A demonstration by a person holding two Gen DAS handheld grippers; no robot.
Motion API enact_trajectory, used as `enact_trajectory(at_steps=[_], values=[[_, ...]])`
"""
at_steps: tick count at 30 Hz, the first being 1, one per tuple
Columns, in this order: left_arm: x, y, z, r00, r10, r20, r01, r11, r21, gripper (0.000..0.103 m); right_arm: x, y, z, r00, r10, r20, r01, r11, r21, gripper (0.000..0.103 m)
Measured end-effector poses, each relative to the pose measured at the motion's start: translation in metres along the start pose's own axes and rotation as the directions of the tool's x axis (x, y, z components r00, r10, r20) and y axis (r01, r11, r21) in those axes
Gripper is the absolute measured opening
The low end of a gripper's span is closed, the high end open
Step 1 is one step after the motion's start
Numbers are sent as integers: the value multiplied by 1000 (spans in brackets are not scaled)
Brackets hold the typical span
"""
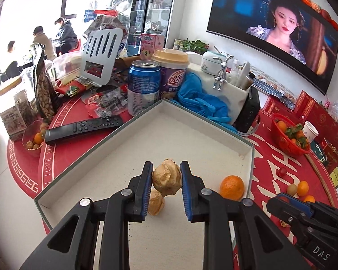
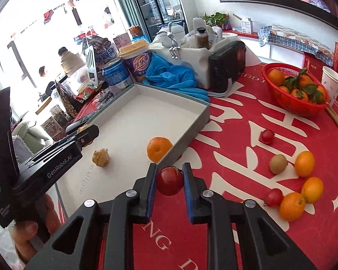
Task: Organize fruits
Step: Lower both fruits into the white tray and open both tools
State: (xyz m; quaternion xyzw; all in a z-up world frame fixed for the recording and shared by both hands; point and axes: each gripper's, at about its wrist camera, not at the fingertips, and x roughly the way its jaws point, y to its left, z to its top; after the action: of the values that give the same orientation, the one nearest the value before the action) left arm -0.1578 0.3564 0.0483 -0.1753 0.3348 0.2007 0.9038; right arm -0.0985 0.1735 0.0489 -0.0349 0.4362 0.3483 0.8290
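tray [image 1: 247, 155] has an orange [image 1: 232, 187] and husk fruit [image 2: 100, 157]; left gripper [image 1: 166, 177] grasps another husked fruit [image 1: 166, 180], right gripper [image 2: 170, 180] a tomato [image 2: 169, 181]; loose fruits [image 2: 304, 164] wait at 3 o'clock.

"GenRobot.AI" on the left claw [image 2: 84, 135]; "DAS" on the right claw [image 1: 288, 199]; "优乐美" on the cup [image 2: 138, 61].

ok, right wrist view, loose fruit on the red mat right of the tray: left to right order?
Cherry tomato → kiwi → lower cherry tomato → large orange → upper orange → rightmost orange.
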Motion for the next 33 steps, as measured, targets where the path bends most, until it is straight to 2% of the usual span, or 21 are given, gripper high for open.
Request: enact_trajectory(at_steps=[8,15,23,33], values=[[6,18,4,1000,7,-30,-8,998,-56,27,27,20,22,999,13,-39,-14,1000,-5,23],[22,23,0,993,-36,-113,25,995,-100,27,48,36,28,998,7,-69,-9,1000,-26,23],[24,29,-1,993,-6,-114,-6,994,-111,27,53,50,28,997,-23,-68,18,997,-75,23],[24,27,-2,993,-1,-116,-10,995,-101,27,50,58,34,998,-36,-52,31,994,-105,23]])
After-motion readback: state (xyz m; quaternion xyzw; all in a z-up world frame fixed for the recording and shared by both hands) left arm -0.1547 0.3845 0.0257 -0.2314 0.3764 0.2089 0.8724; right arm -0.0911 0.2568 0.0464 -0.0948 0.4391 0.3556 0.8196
